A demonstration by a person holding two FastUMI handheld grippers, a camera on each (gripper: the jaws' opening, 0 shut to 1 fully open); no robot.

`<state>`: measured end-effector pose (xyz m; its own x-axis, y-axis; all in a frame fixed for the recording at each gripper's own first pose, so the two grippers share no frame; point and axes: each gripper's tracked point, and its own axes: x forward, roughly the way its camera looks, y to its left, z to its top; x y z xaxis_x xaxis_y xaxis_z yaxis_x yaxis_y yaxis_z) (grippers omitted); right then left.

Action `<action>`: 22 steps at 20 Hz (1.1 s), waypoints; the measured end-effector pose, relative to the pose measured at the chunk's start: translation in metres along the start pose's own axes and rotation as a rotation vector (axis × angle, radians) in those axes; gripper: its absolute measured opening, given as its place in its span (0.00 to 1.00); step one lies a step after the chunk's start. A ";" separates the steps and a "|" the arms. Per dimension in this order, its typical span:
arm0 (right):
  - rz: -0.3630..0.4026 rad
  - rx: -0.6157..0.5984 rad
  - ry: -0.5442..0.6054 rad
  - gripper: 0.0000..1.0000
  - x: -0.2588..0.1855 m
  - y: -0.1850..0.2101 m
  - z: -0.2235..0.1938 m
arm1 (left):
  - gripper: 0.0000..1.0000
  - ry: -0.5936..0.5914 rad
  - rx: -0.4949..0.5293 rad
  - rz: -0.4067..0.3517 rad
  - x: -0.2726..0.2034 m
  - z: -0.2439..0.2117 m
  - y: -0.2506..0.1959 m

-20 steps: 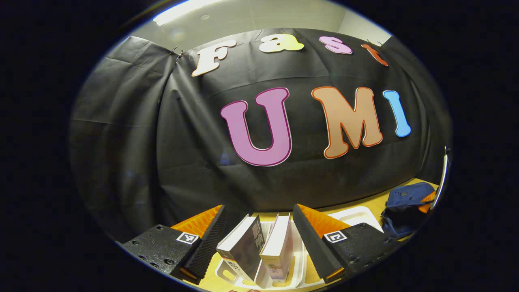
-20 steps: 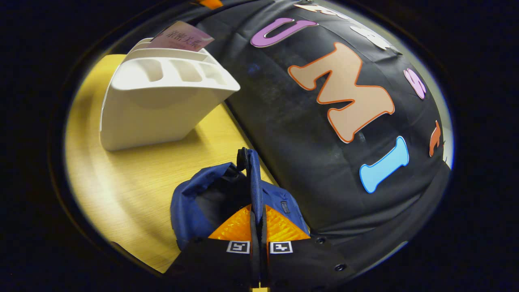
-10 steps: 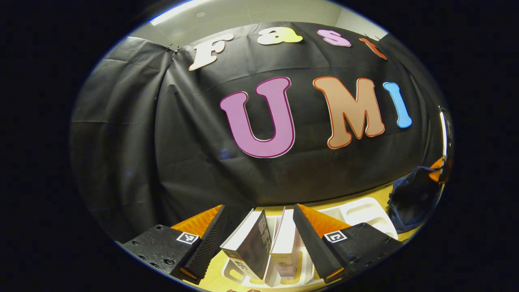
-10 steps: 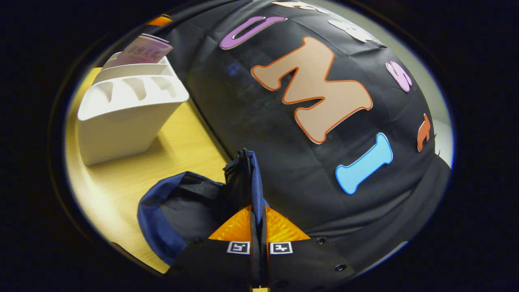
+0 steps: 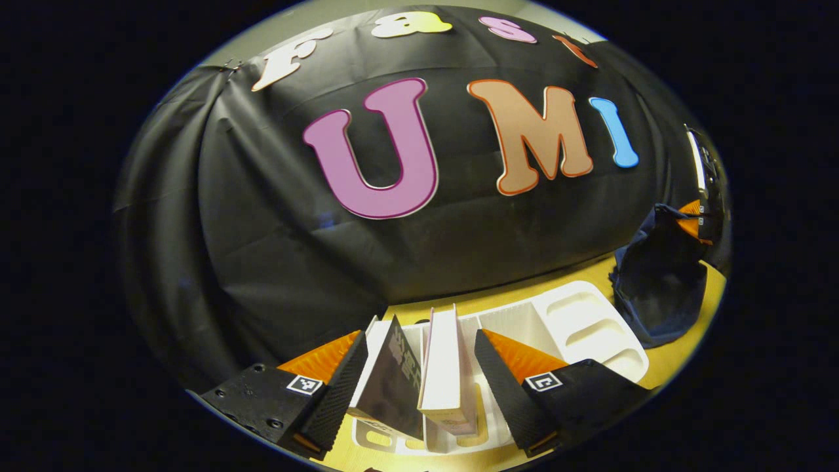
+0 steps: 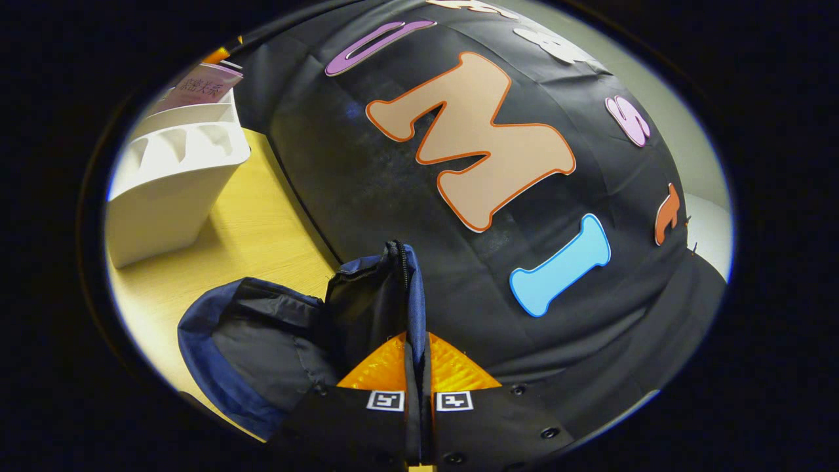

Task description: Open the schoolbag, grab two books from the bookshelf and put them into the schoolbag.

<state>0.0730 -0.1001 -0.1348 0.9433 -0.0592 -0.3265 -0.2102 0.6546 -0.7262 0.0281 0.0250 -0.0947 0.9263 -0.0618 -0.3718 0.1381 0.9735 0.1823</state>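
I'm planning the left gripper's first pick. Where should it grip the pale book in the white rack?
Probably the pale book by its exposed top edge, coming from above, one finger on each cover. It stands upright in the white rack, between the open left gripper's fingers, with the dark book leaning beside it.

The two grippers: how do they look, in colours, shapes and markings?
The left gripper has two black wedge-shaped fingers with ribbed inner pads, orange ridged backs, and a small black-and-white square marker on each black base. The right gripper has the same orange backs, black body with screws, and two square markers.
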 end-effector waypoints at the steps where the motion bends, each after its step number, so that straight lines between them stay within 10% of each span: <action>1: 0.001 0.004 0.002 0.04 0.001 0.000 0.000 | 1.00 0.046 0.017 -0.043 0.003 -0.007 -0.007; 11: 0.002 -0.014 0.011 0.04 0.003 0.002 -0.003 | 0.72 0.388 0.099 -0.247 0.036 -0.049 -0.023; 14: 0.004 -0.016 0.013 0.03 0.003 0.002 -0.005 | 0.41 0.461 0.130 -0.280 0.044 -0.055 -0.022; 22: 0.013 -0.011 0.015 0.04 0.007 0.004 -0.007 | 0.35 0.593 0.045 -0.312 0.037 -0.058 -0.020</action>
<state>0.0766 -0.1033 -0.1442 0.9365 -0.0626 -0.3450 -0.2252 0.6468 -0.7287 0.0392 0.0161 -0.1652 0.4929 -0.1945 -0.8481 0.3944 0.9187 0.0186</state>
